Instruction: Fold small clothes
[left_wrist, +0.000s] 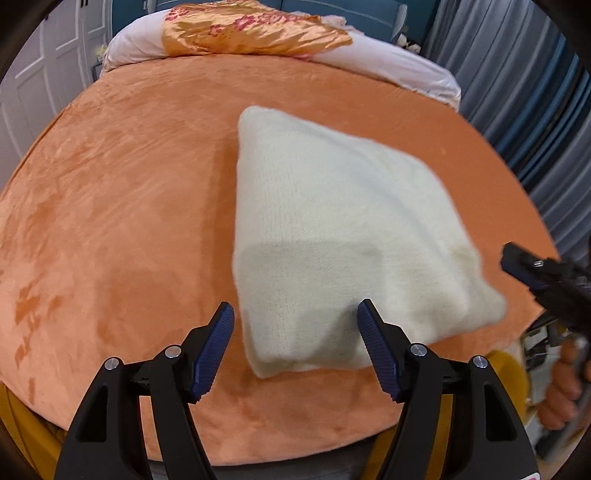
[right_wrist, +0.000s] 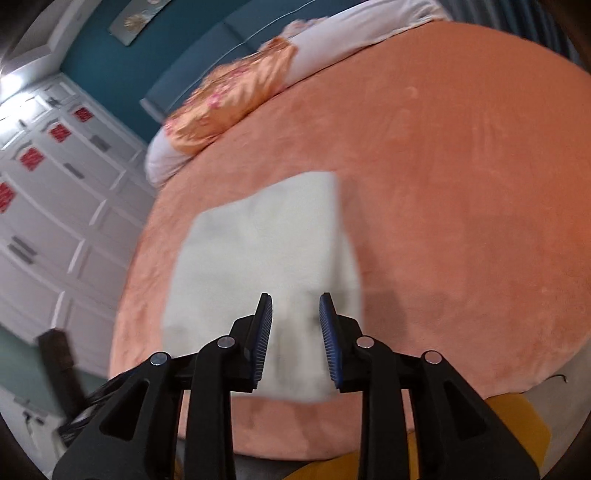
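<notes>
Already the cream knit garment (left_wrist: 343, 236) lies folded into a compact packet on the orange bed (left_wrist: 122, 192), probably squared so its edges stack. In the left wrist view, the left tool (left_wrist: 295, 325) hangs released, straddling the packet's near corner at 6 o'clock, touching nothing. At 3 o'clock the right tool (right_wrist: 295, 314) hovers narrowly parted and empty over the near edge. Bare bedding lies free around it; the pillows (left_wrist: 258, 33) sit at 12 o'clock.
</notes>
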